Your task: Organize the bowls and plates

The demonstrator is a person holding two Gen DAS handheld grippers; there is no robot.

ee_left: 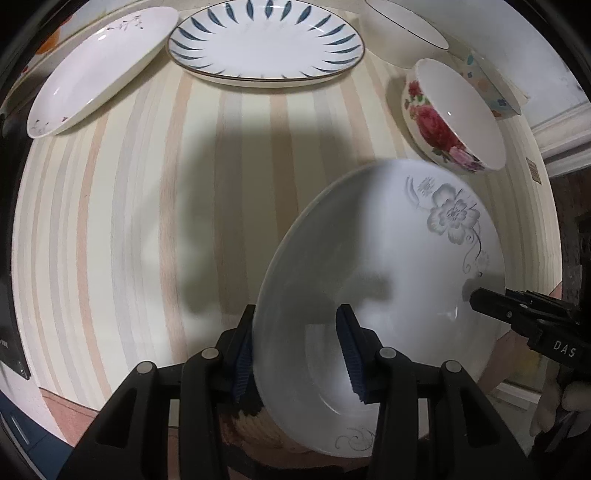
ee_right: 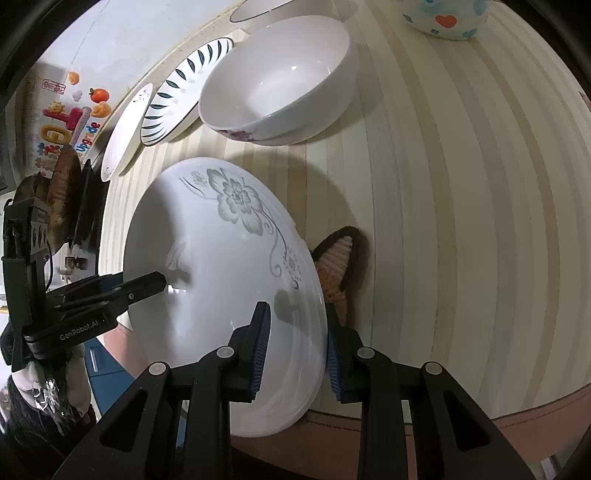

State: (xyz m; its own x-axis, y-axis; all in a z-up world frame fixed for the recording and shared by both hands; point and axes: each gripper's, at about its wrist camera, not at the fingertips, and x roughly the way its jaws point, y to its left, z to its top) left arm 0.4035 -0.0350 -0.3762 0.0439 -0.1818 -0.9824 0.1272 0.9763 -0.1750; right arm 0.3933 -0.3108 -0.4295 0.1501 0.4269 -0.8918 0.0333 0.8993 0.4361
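You have the white glazed ceramic plate with a grey flower [ee_left: 388,266] clamped at opposite rims by left gripper [ee_left: 299,350] and right gripper [ee_right: 295,347]; it's stiff, slick, breakable, so keep gripping the rims

A white plate with a grey flower [ee_left: 388,280] is tilted over the near edge of the striped table [ee_left: 147,221]. A white plate with tiny twigs [ee_left: 99,70] and a plate with blue leaf marks [ee_left: 266,40] lie along the far edge. A rose bowl [ee_left: 450,118] sits near them, with another white bowl [ee_left: 402,29] behind it.
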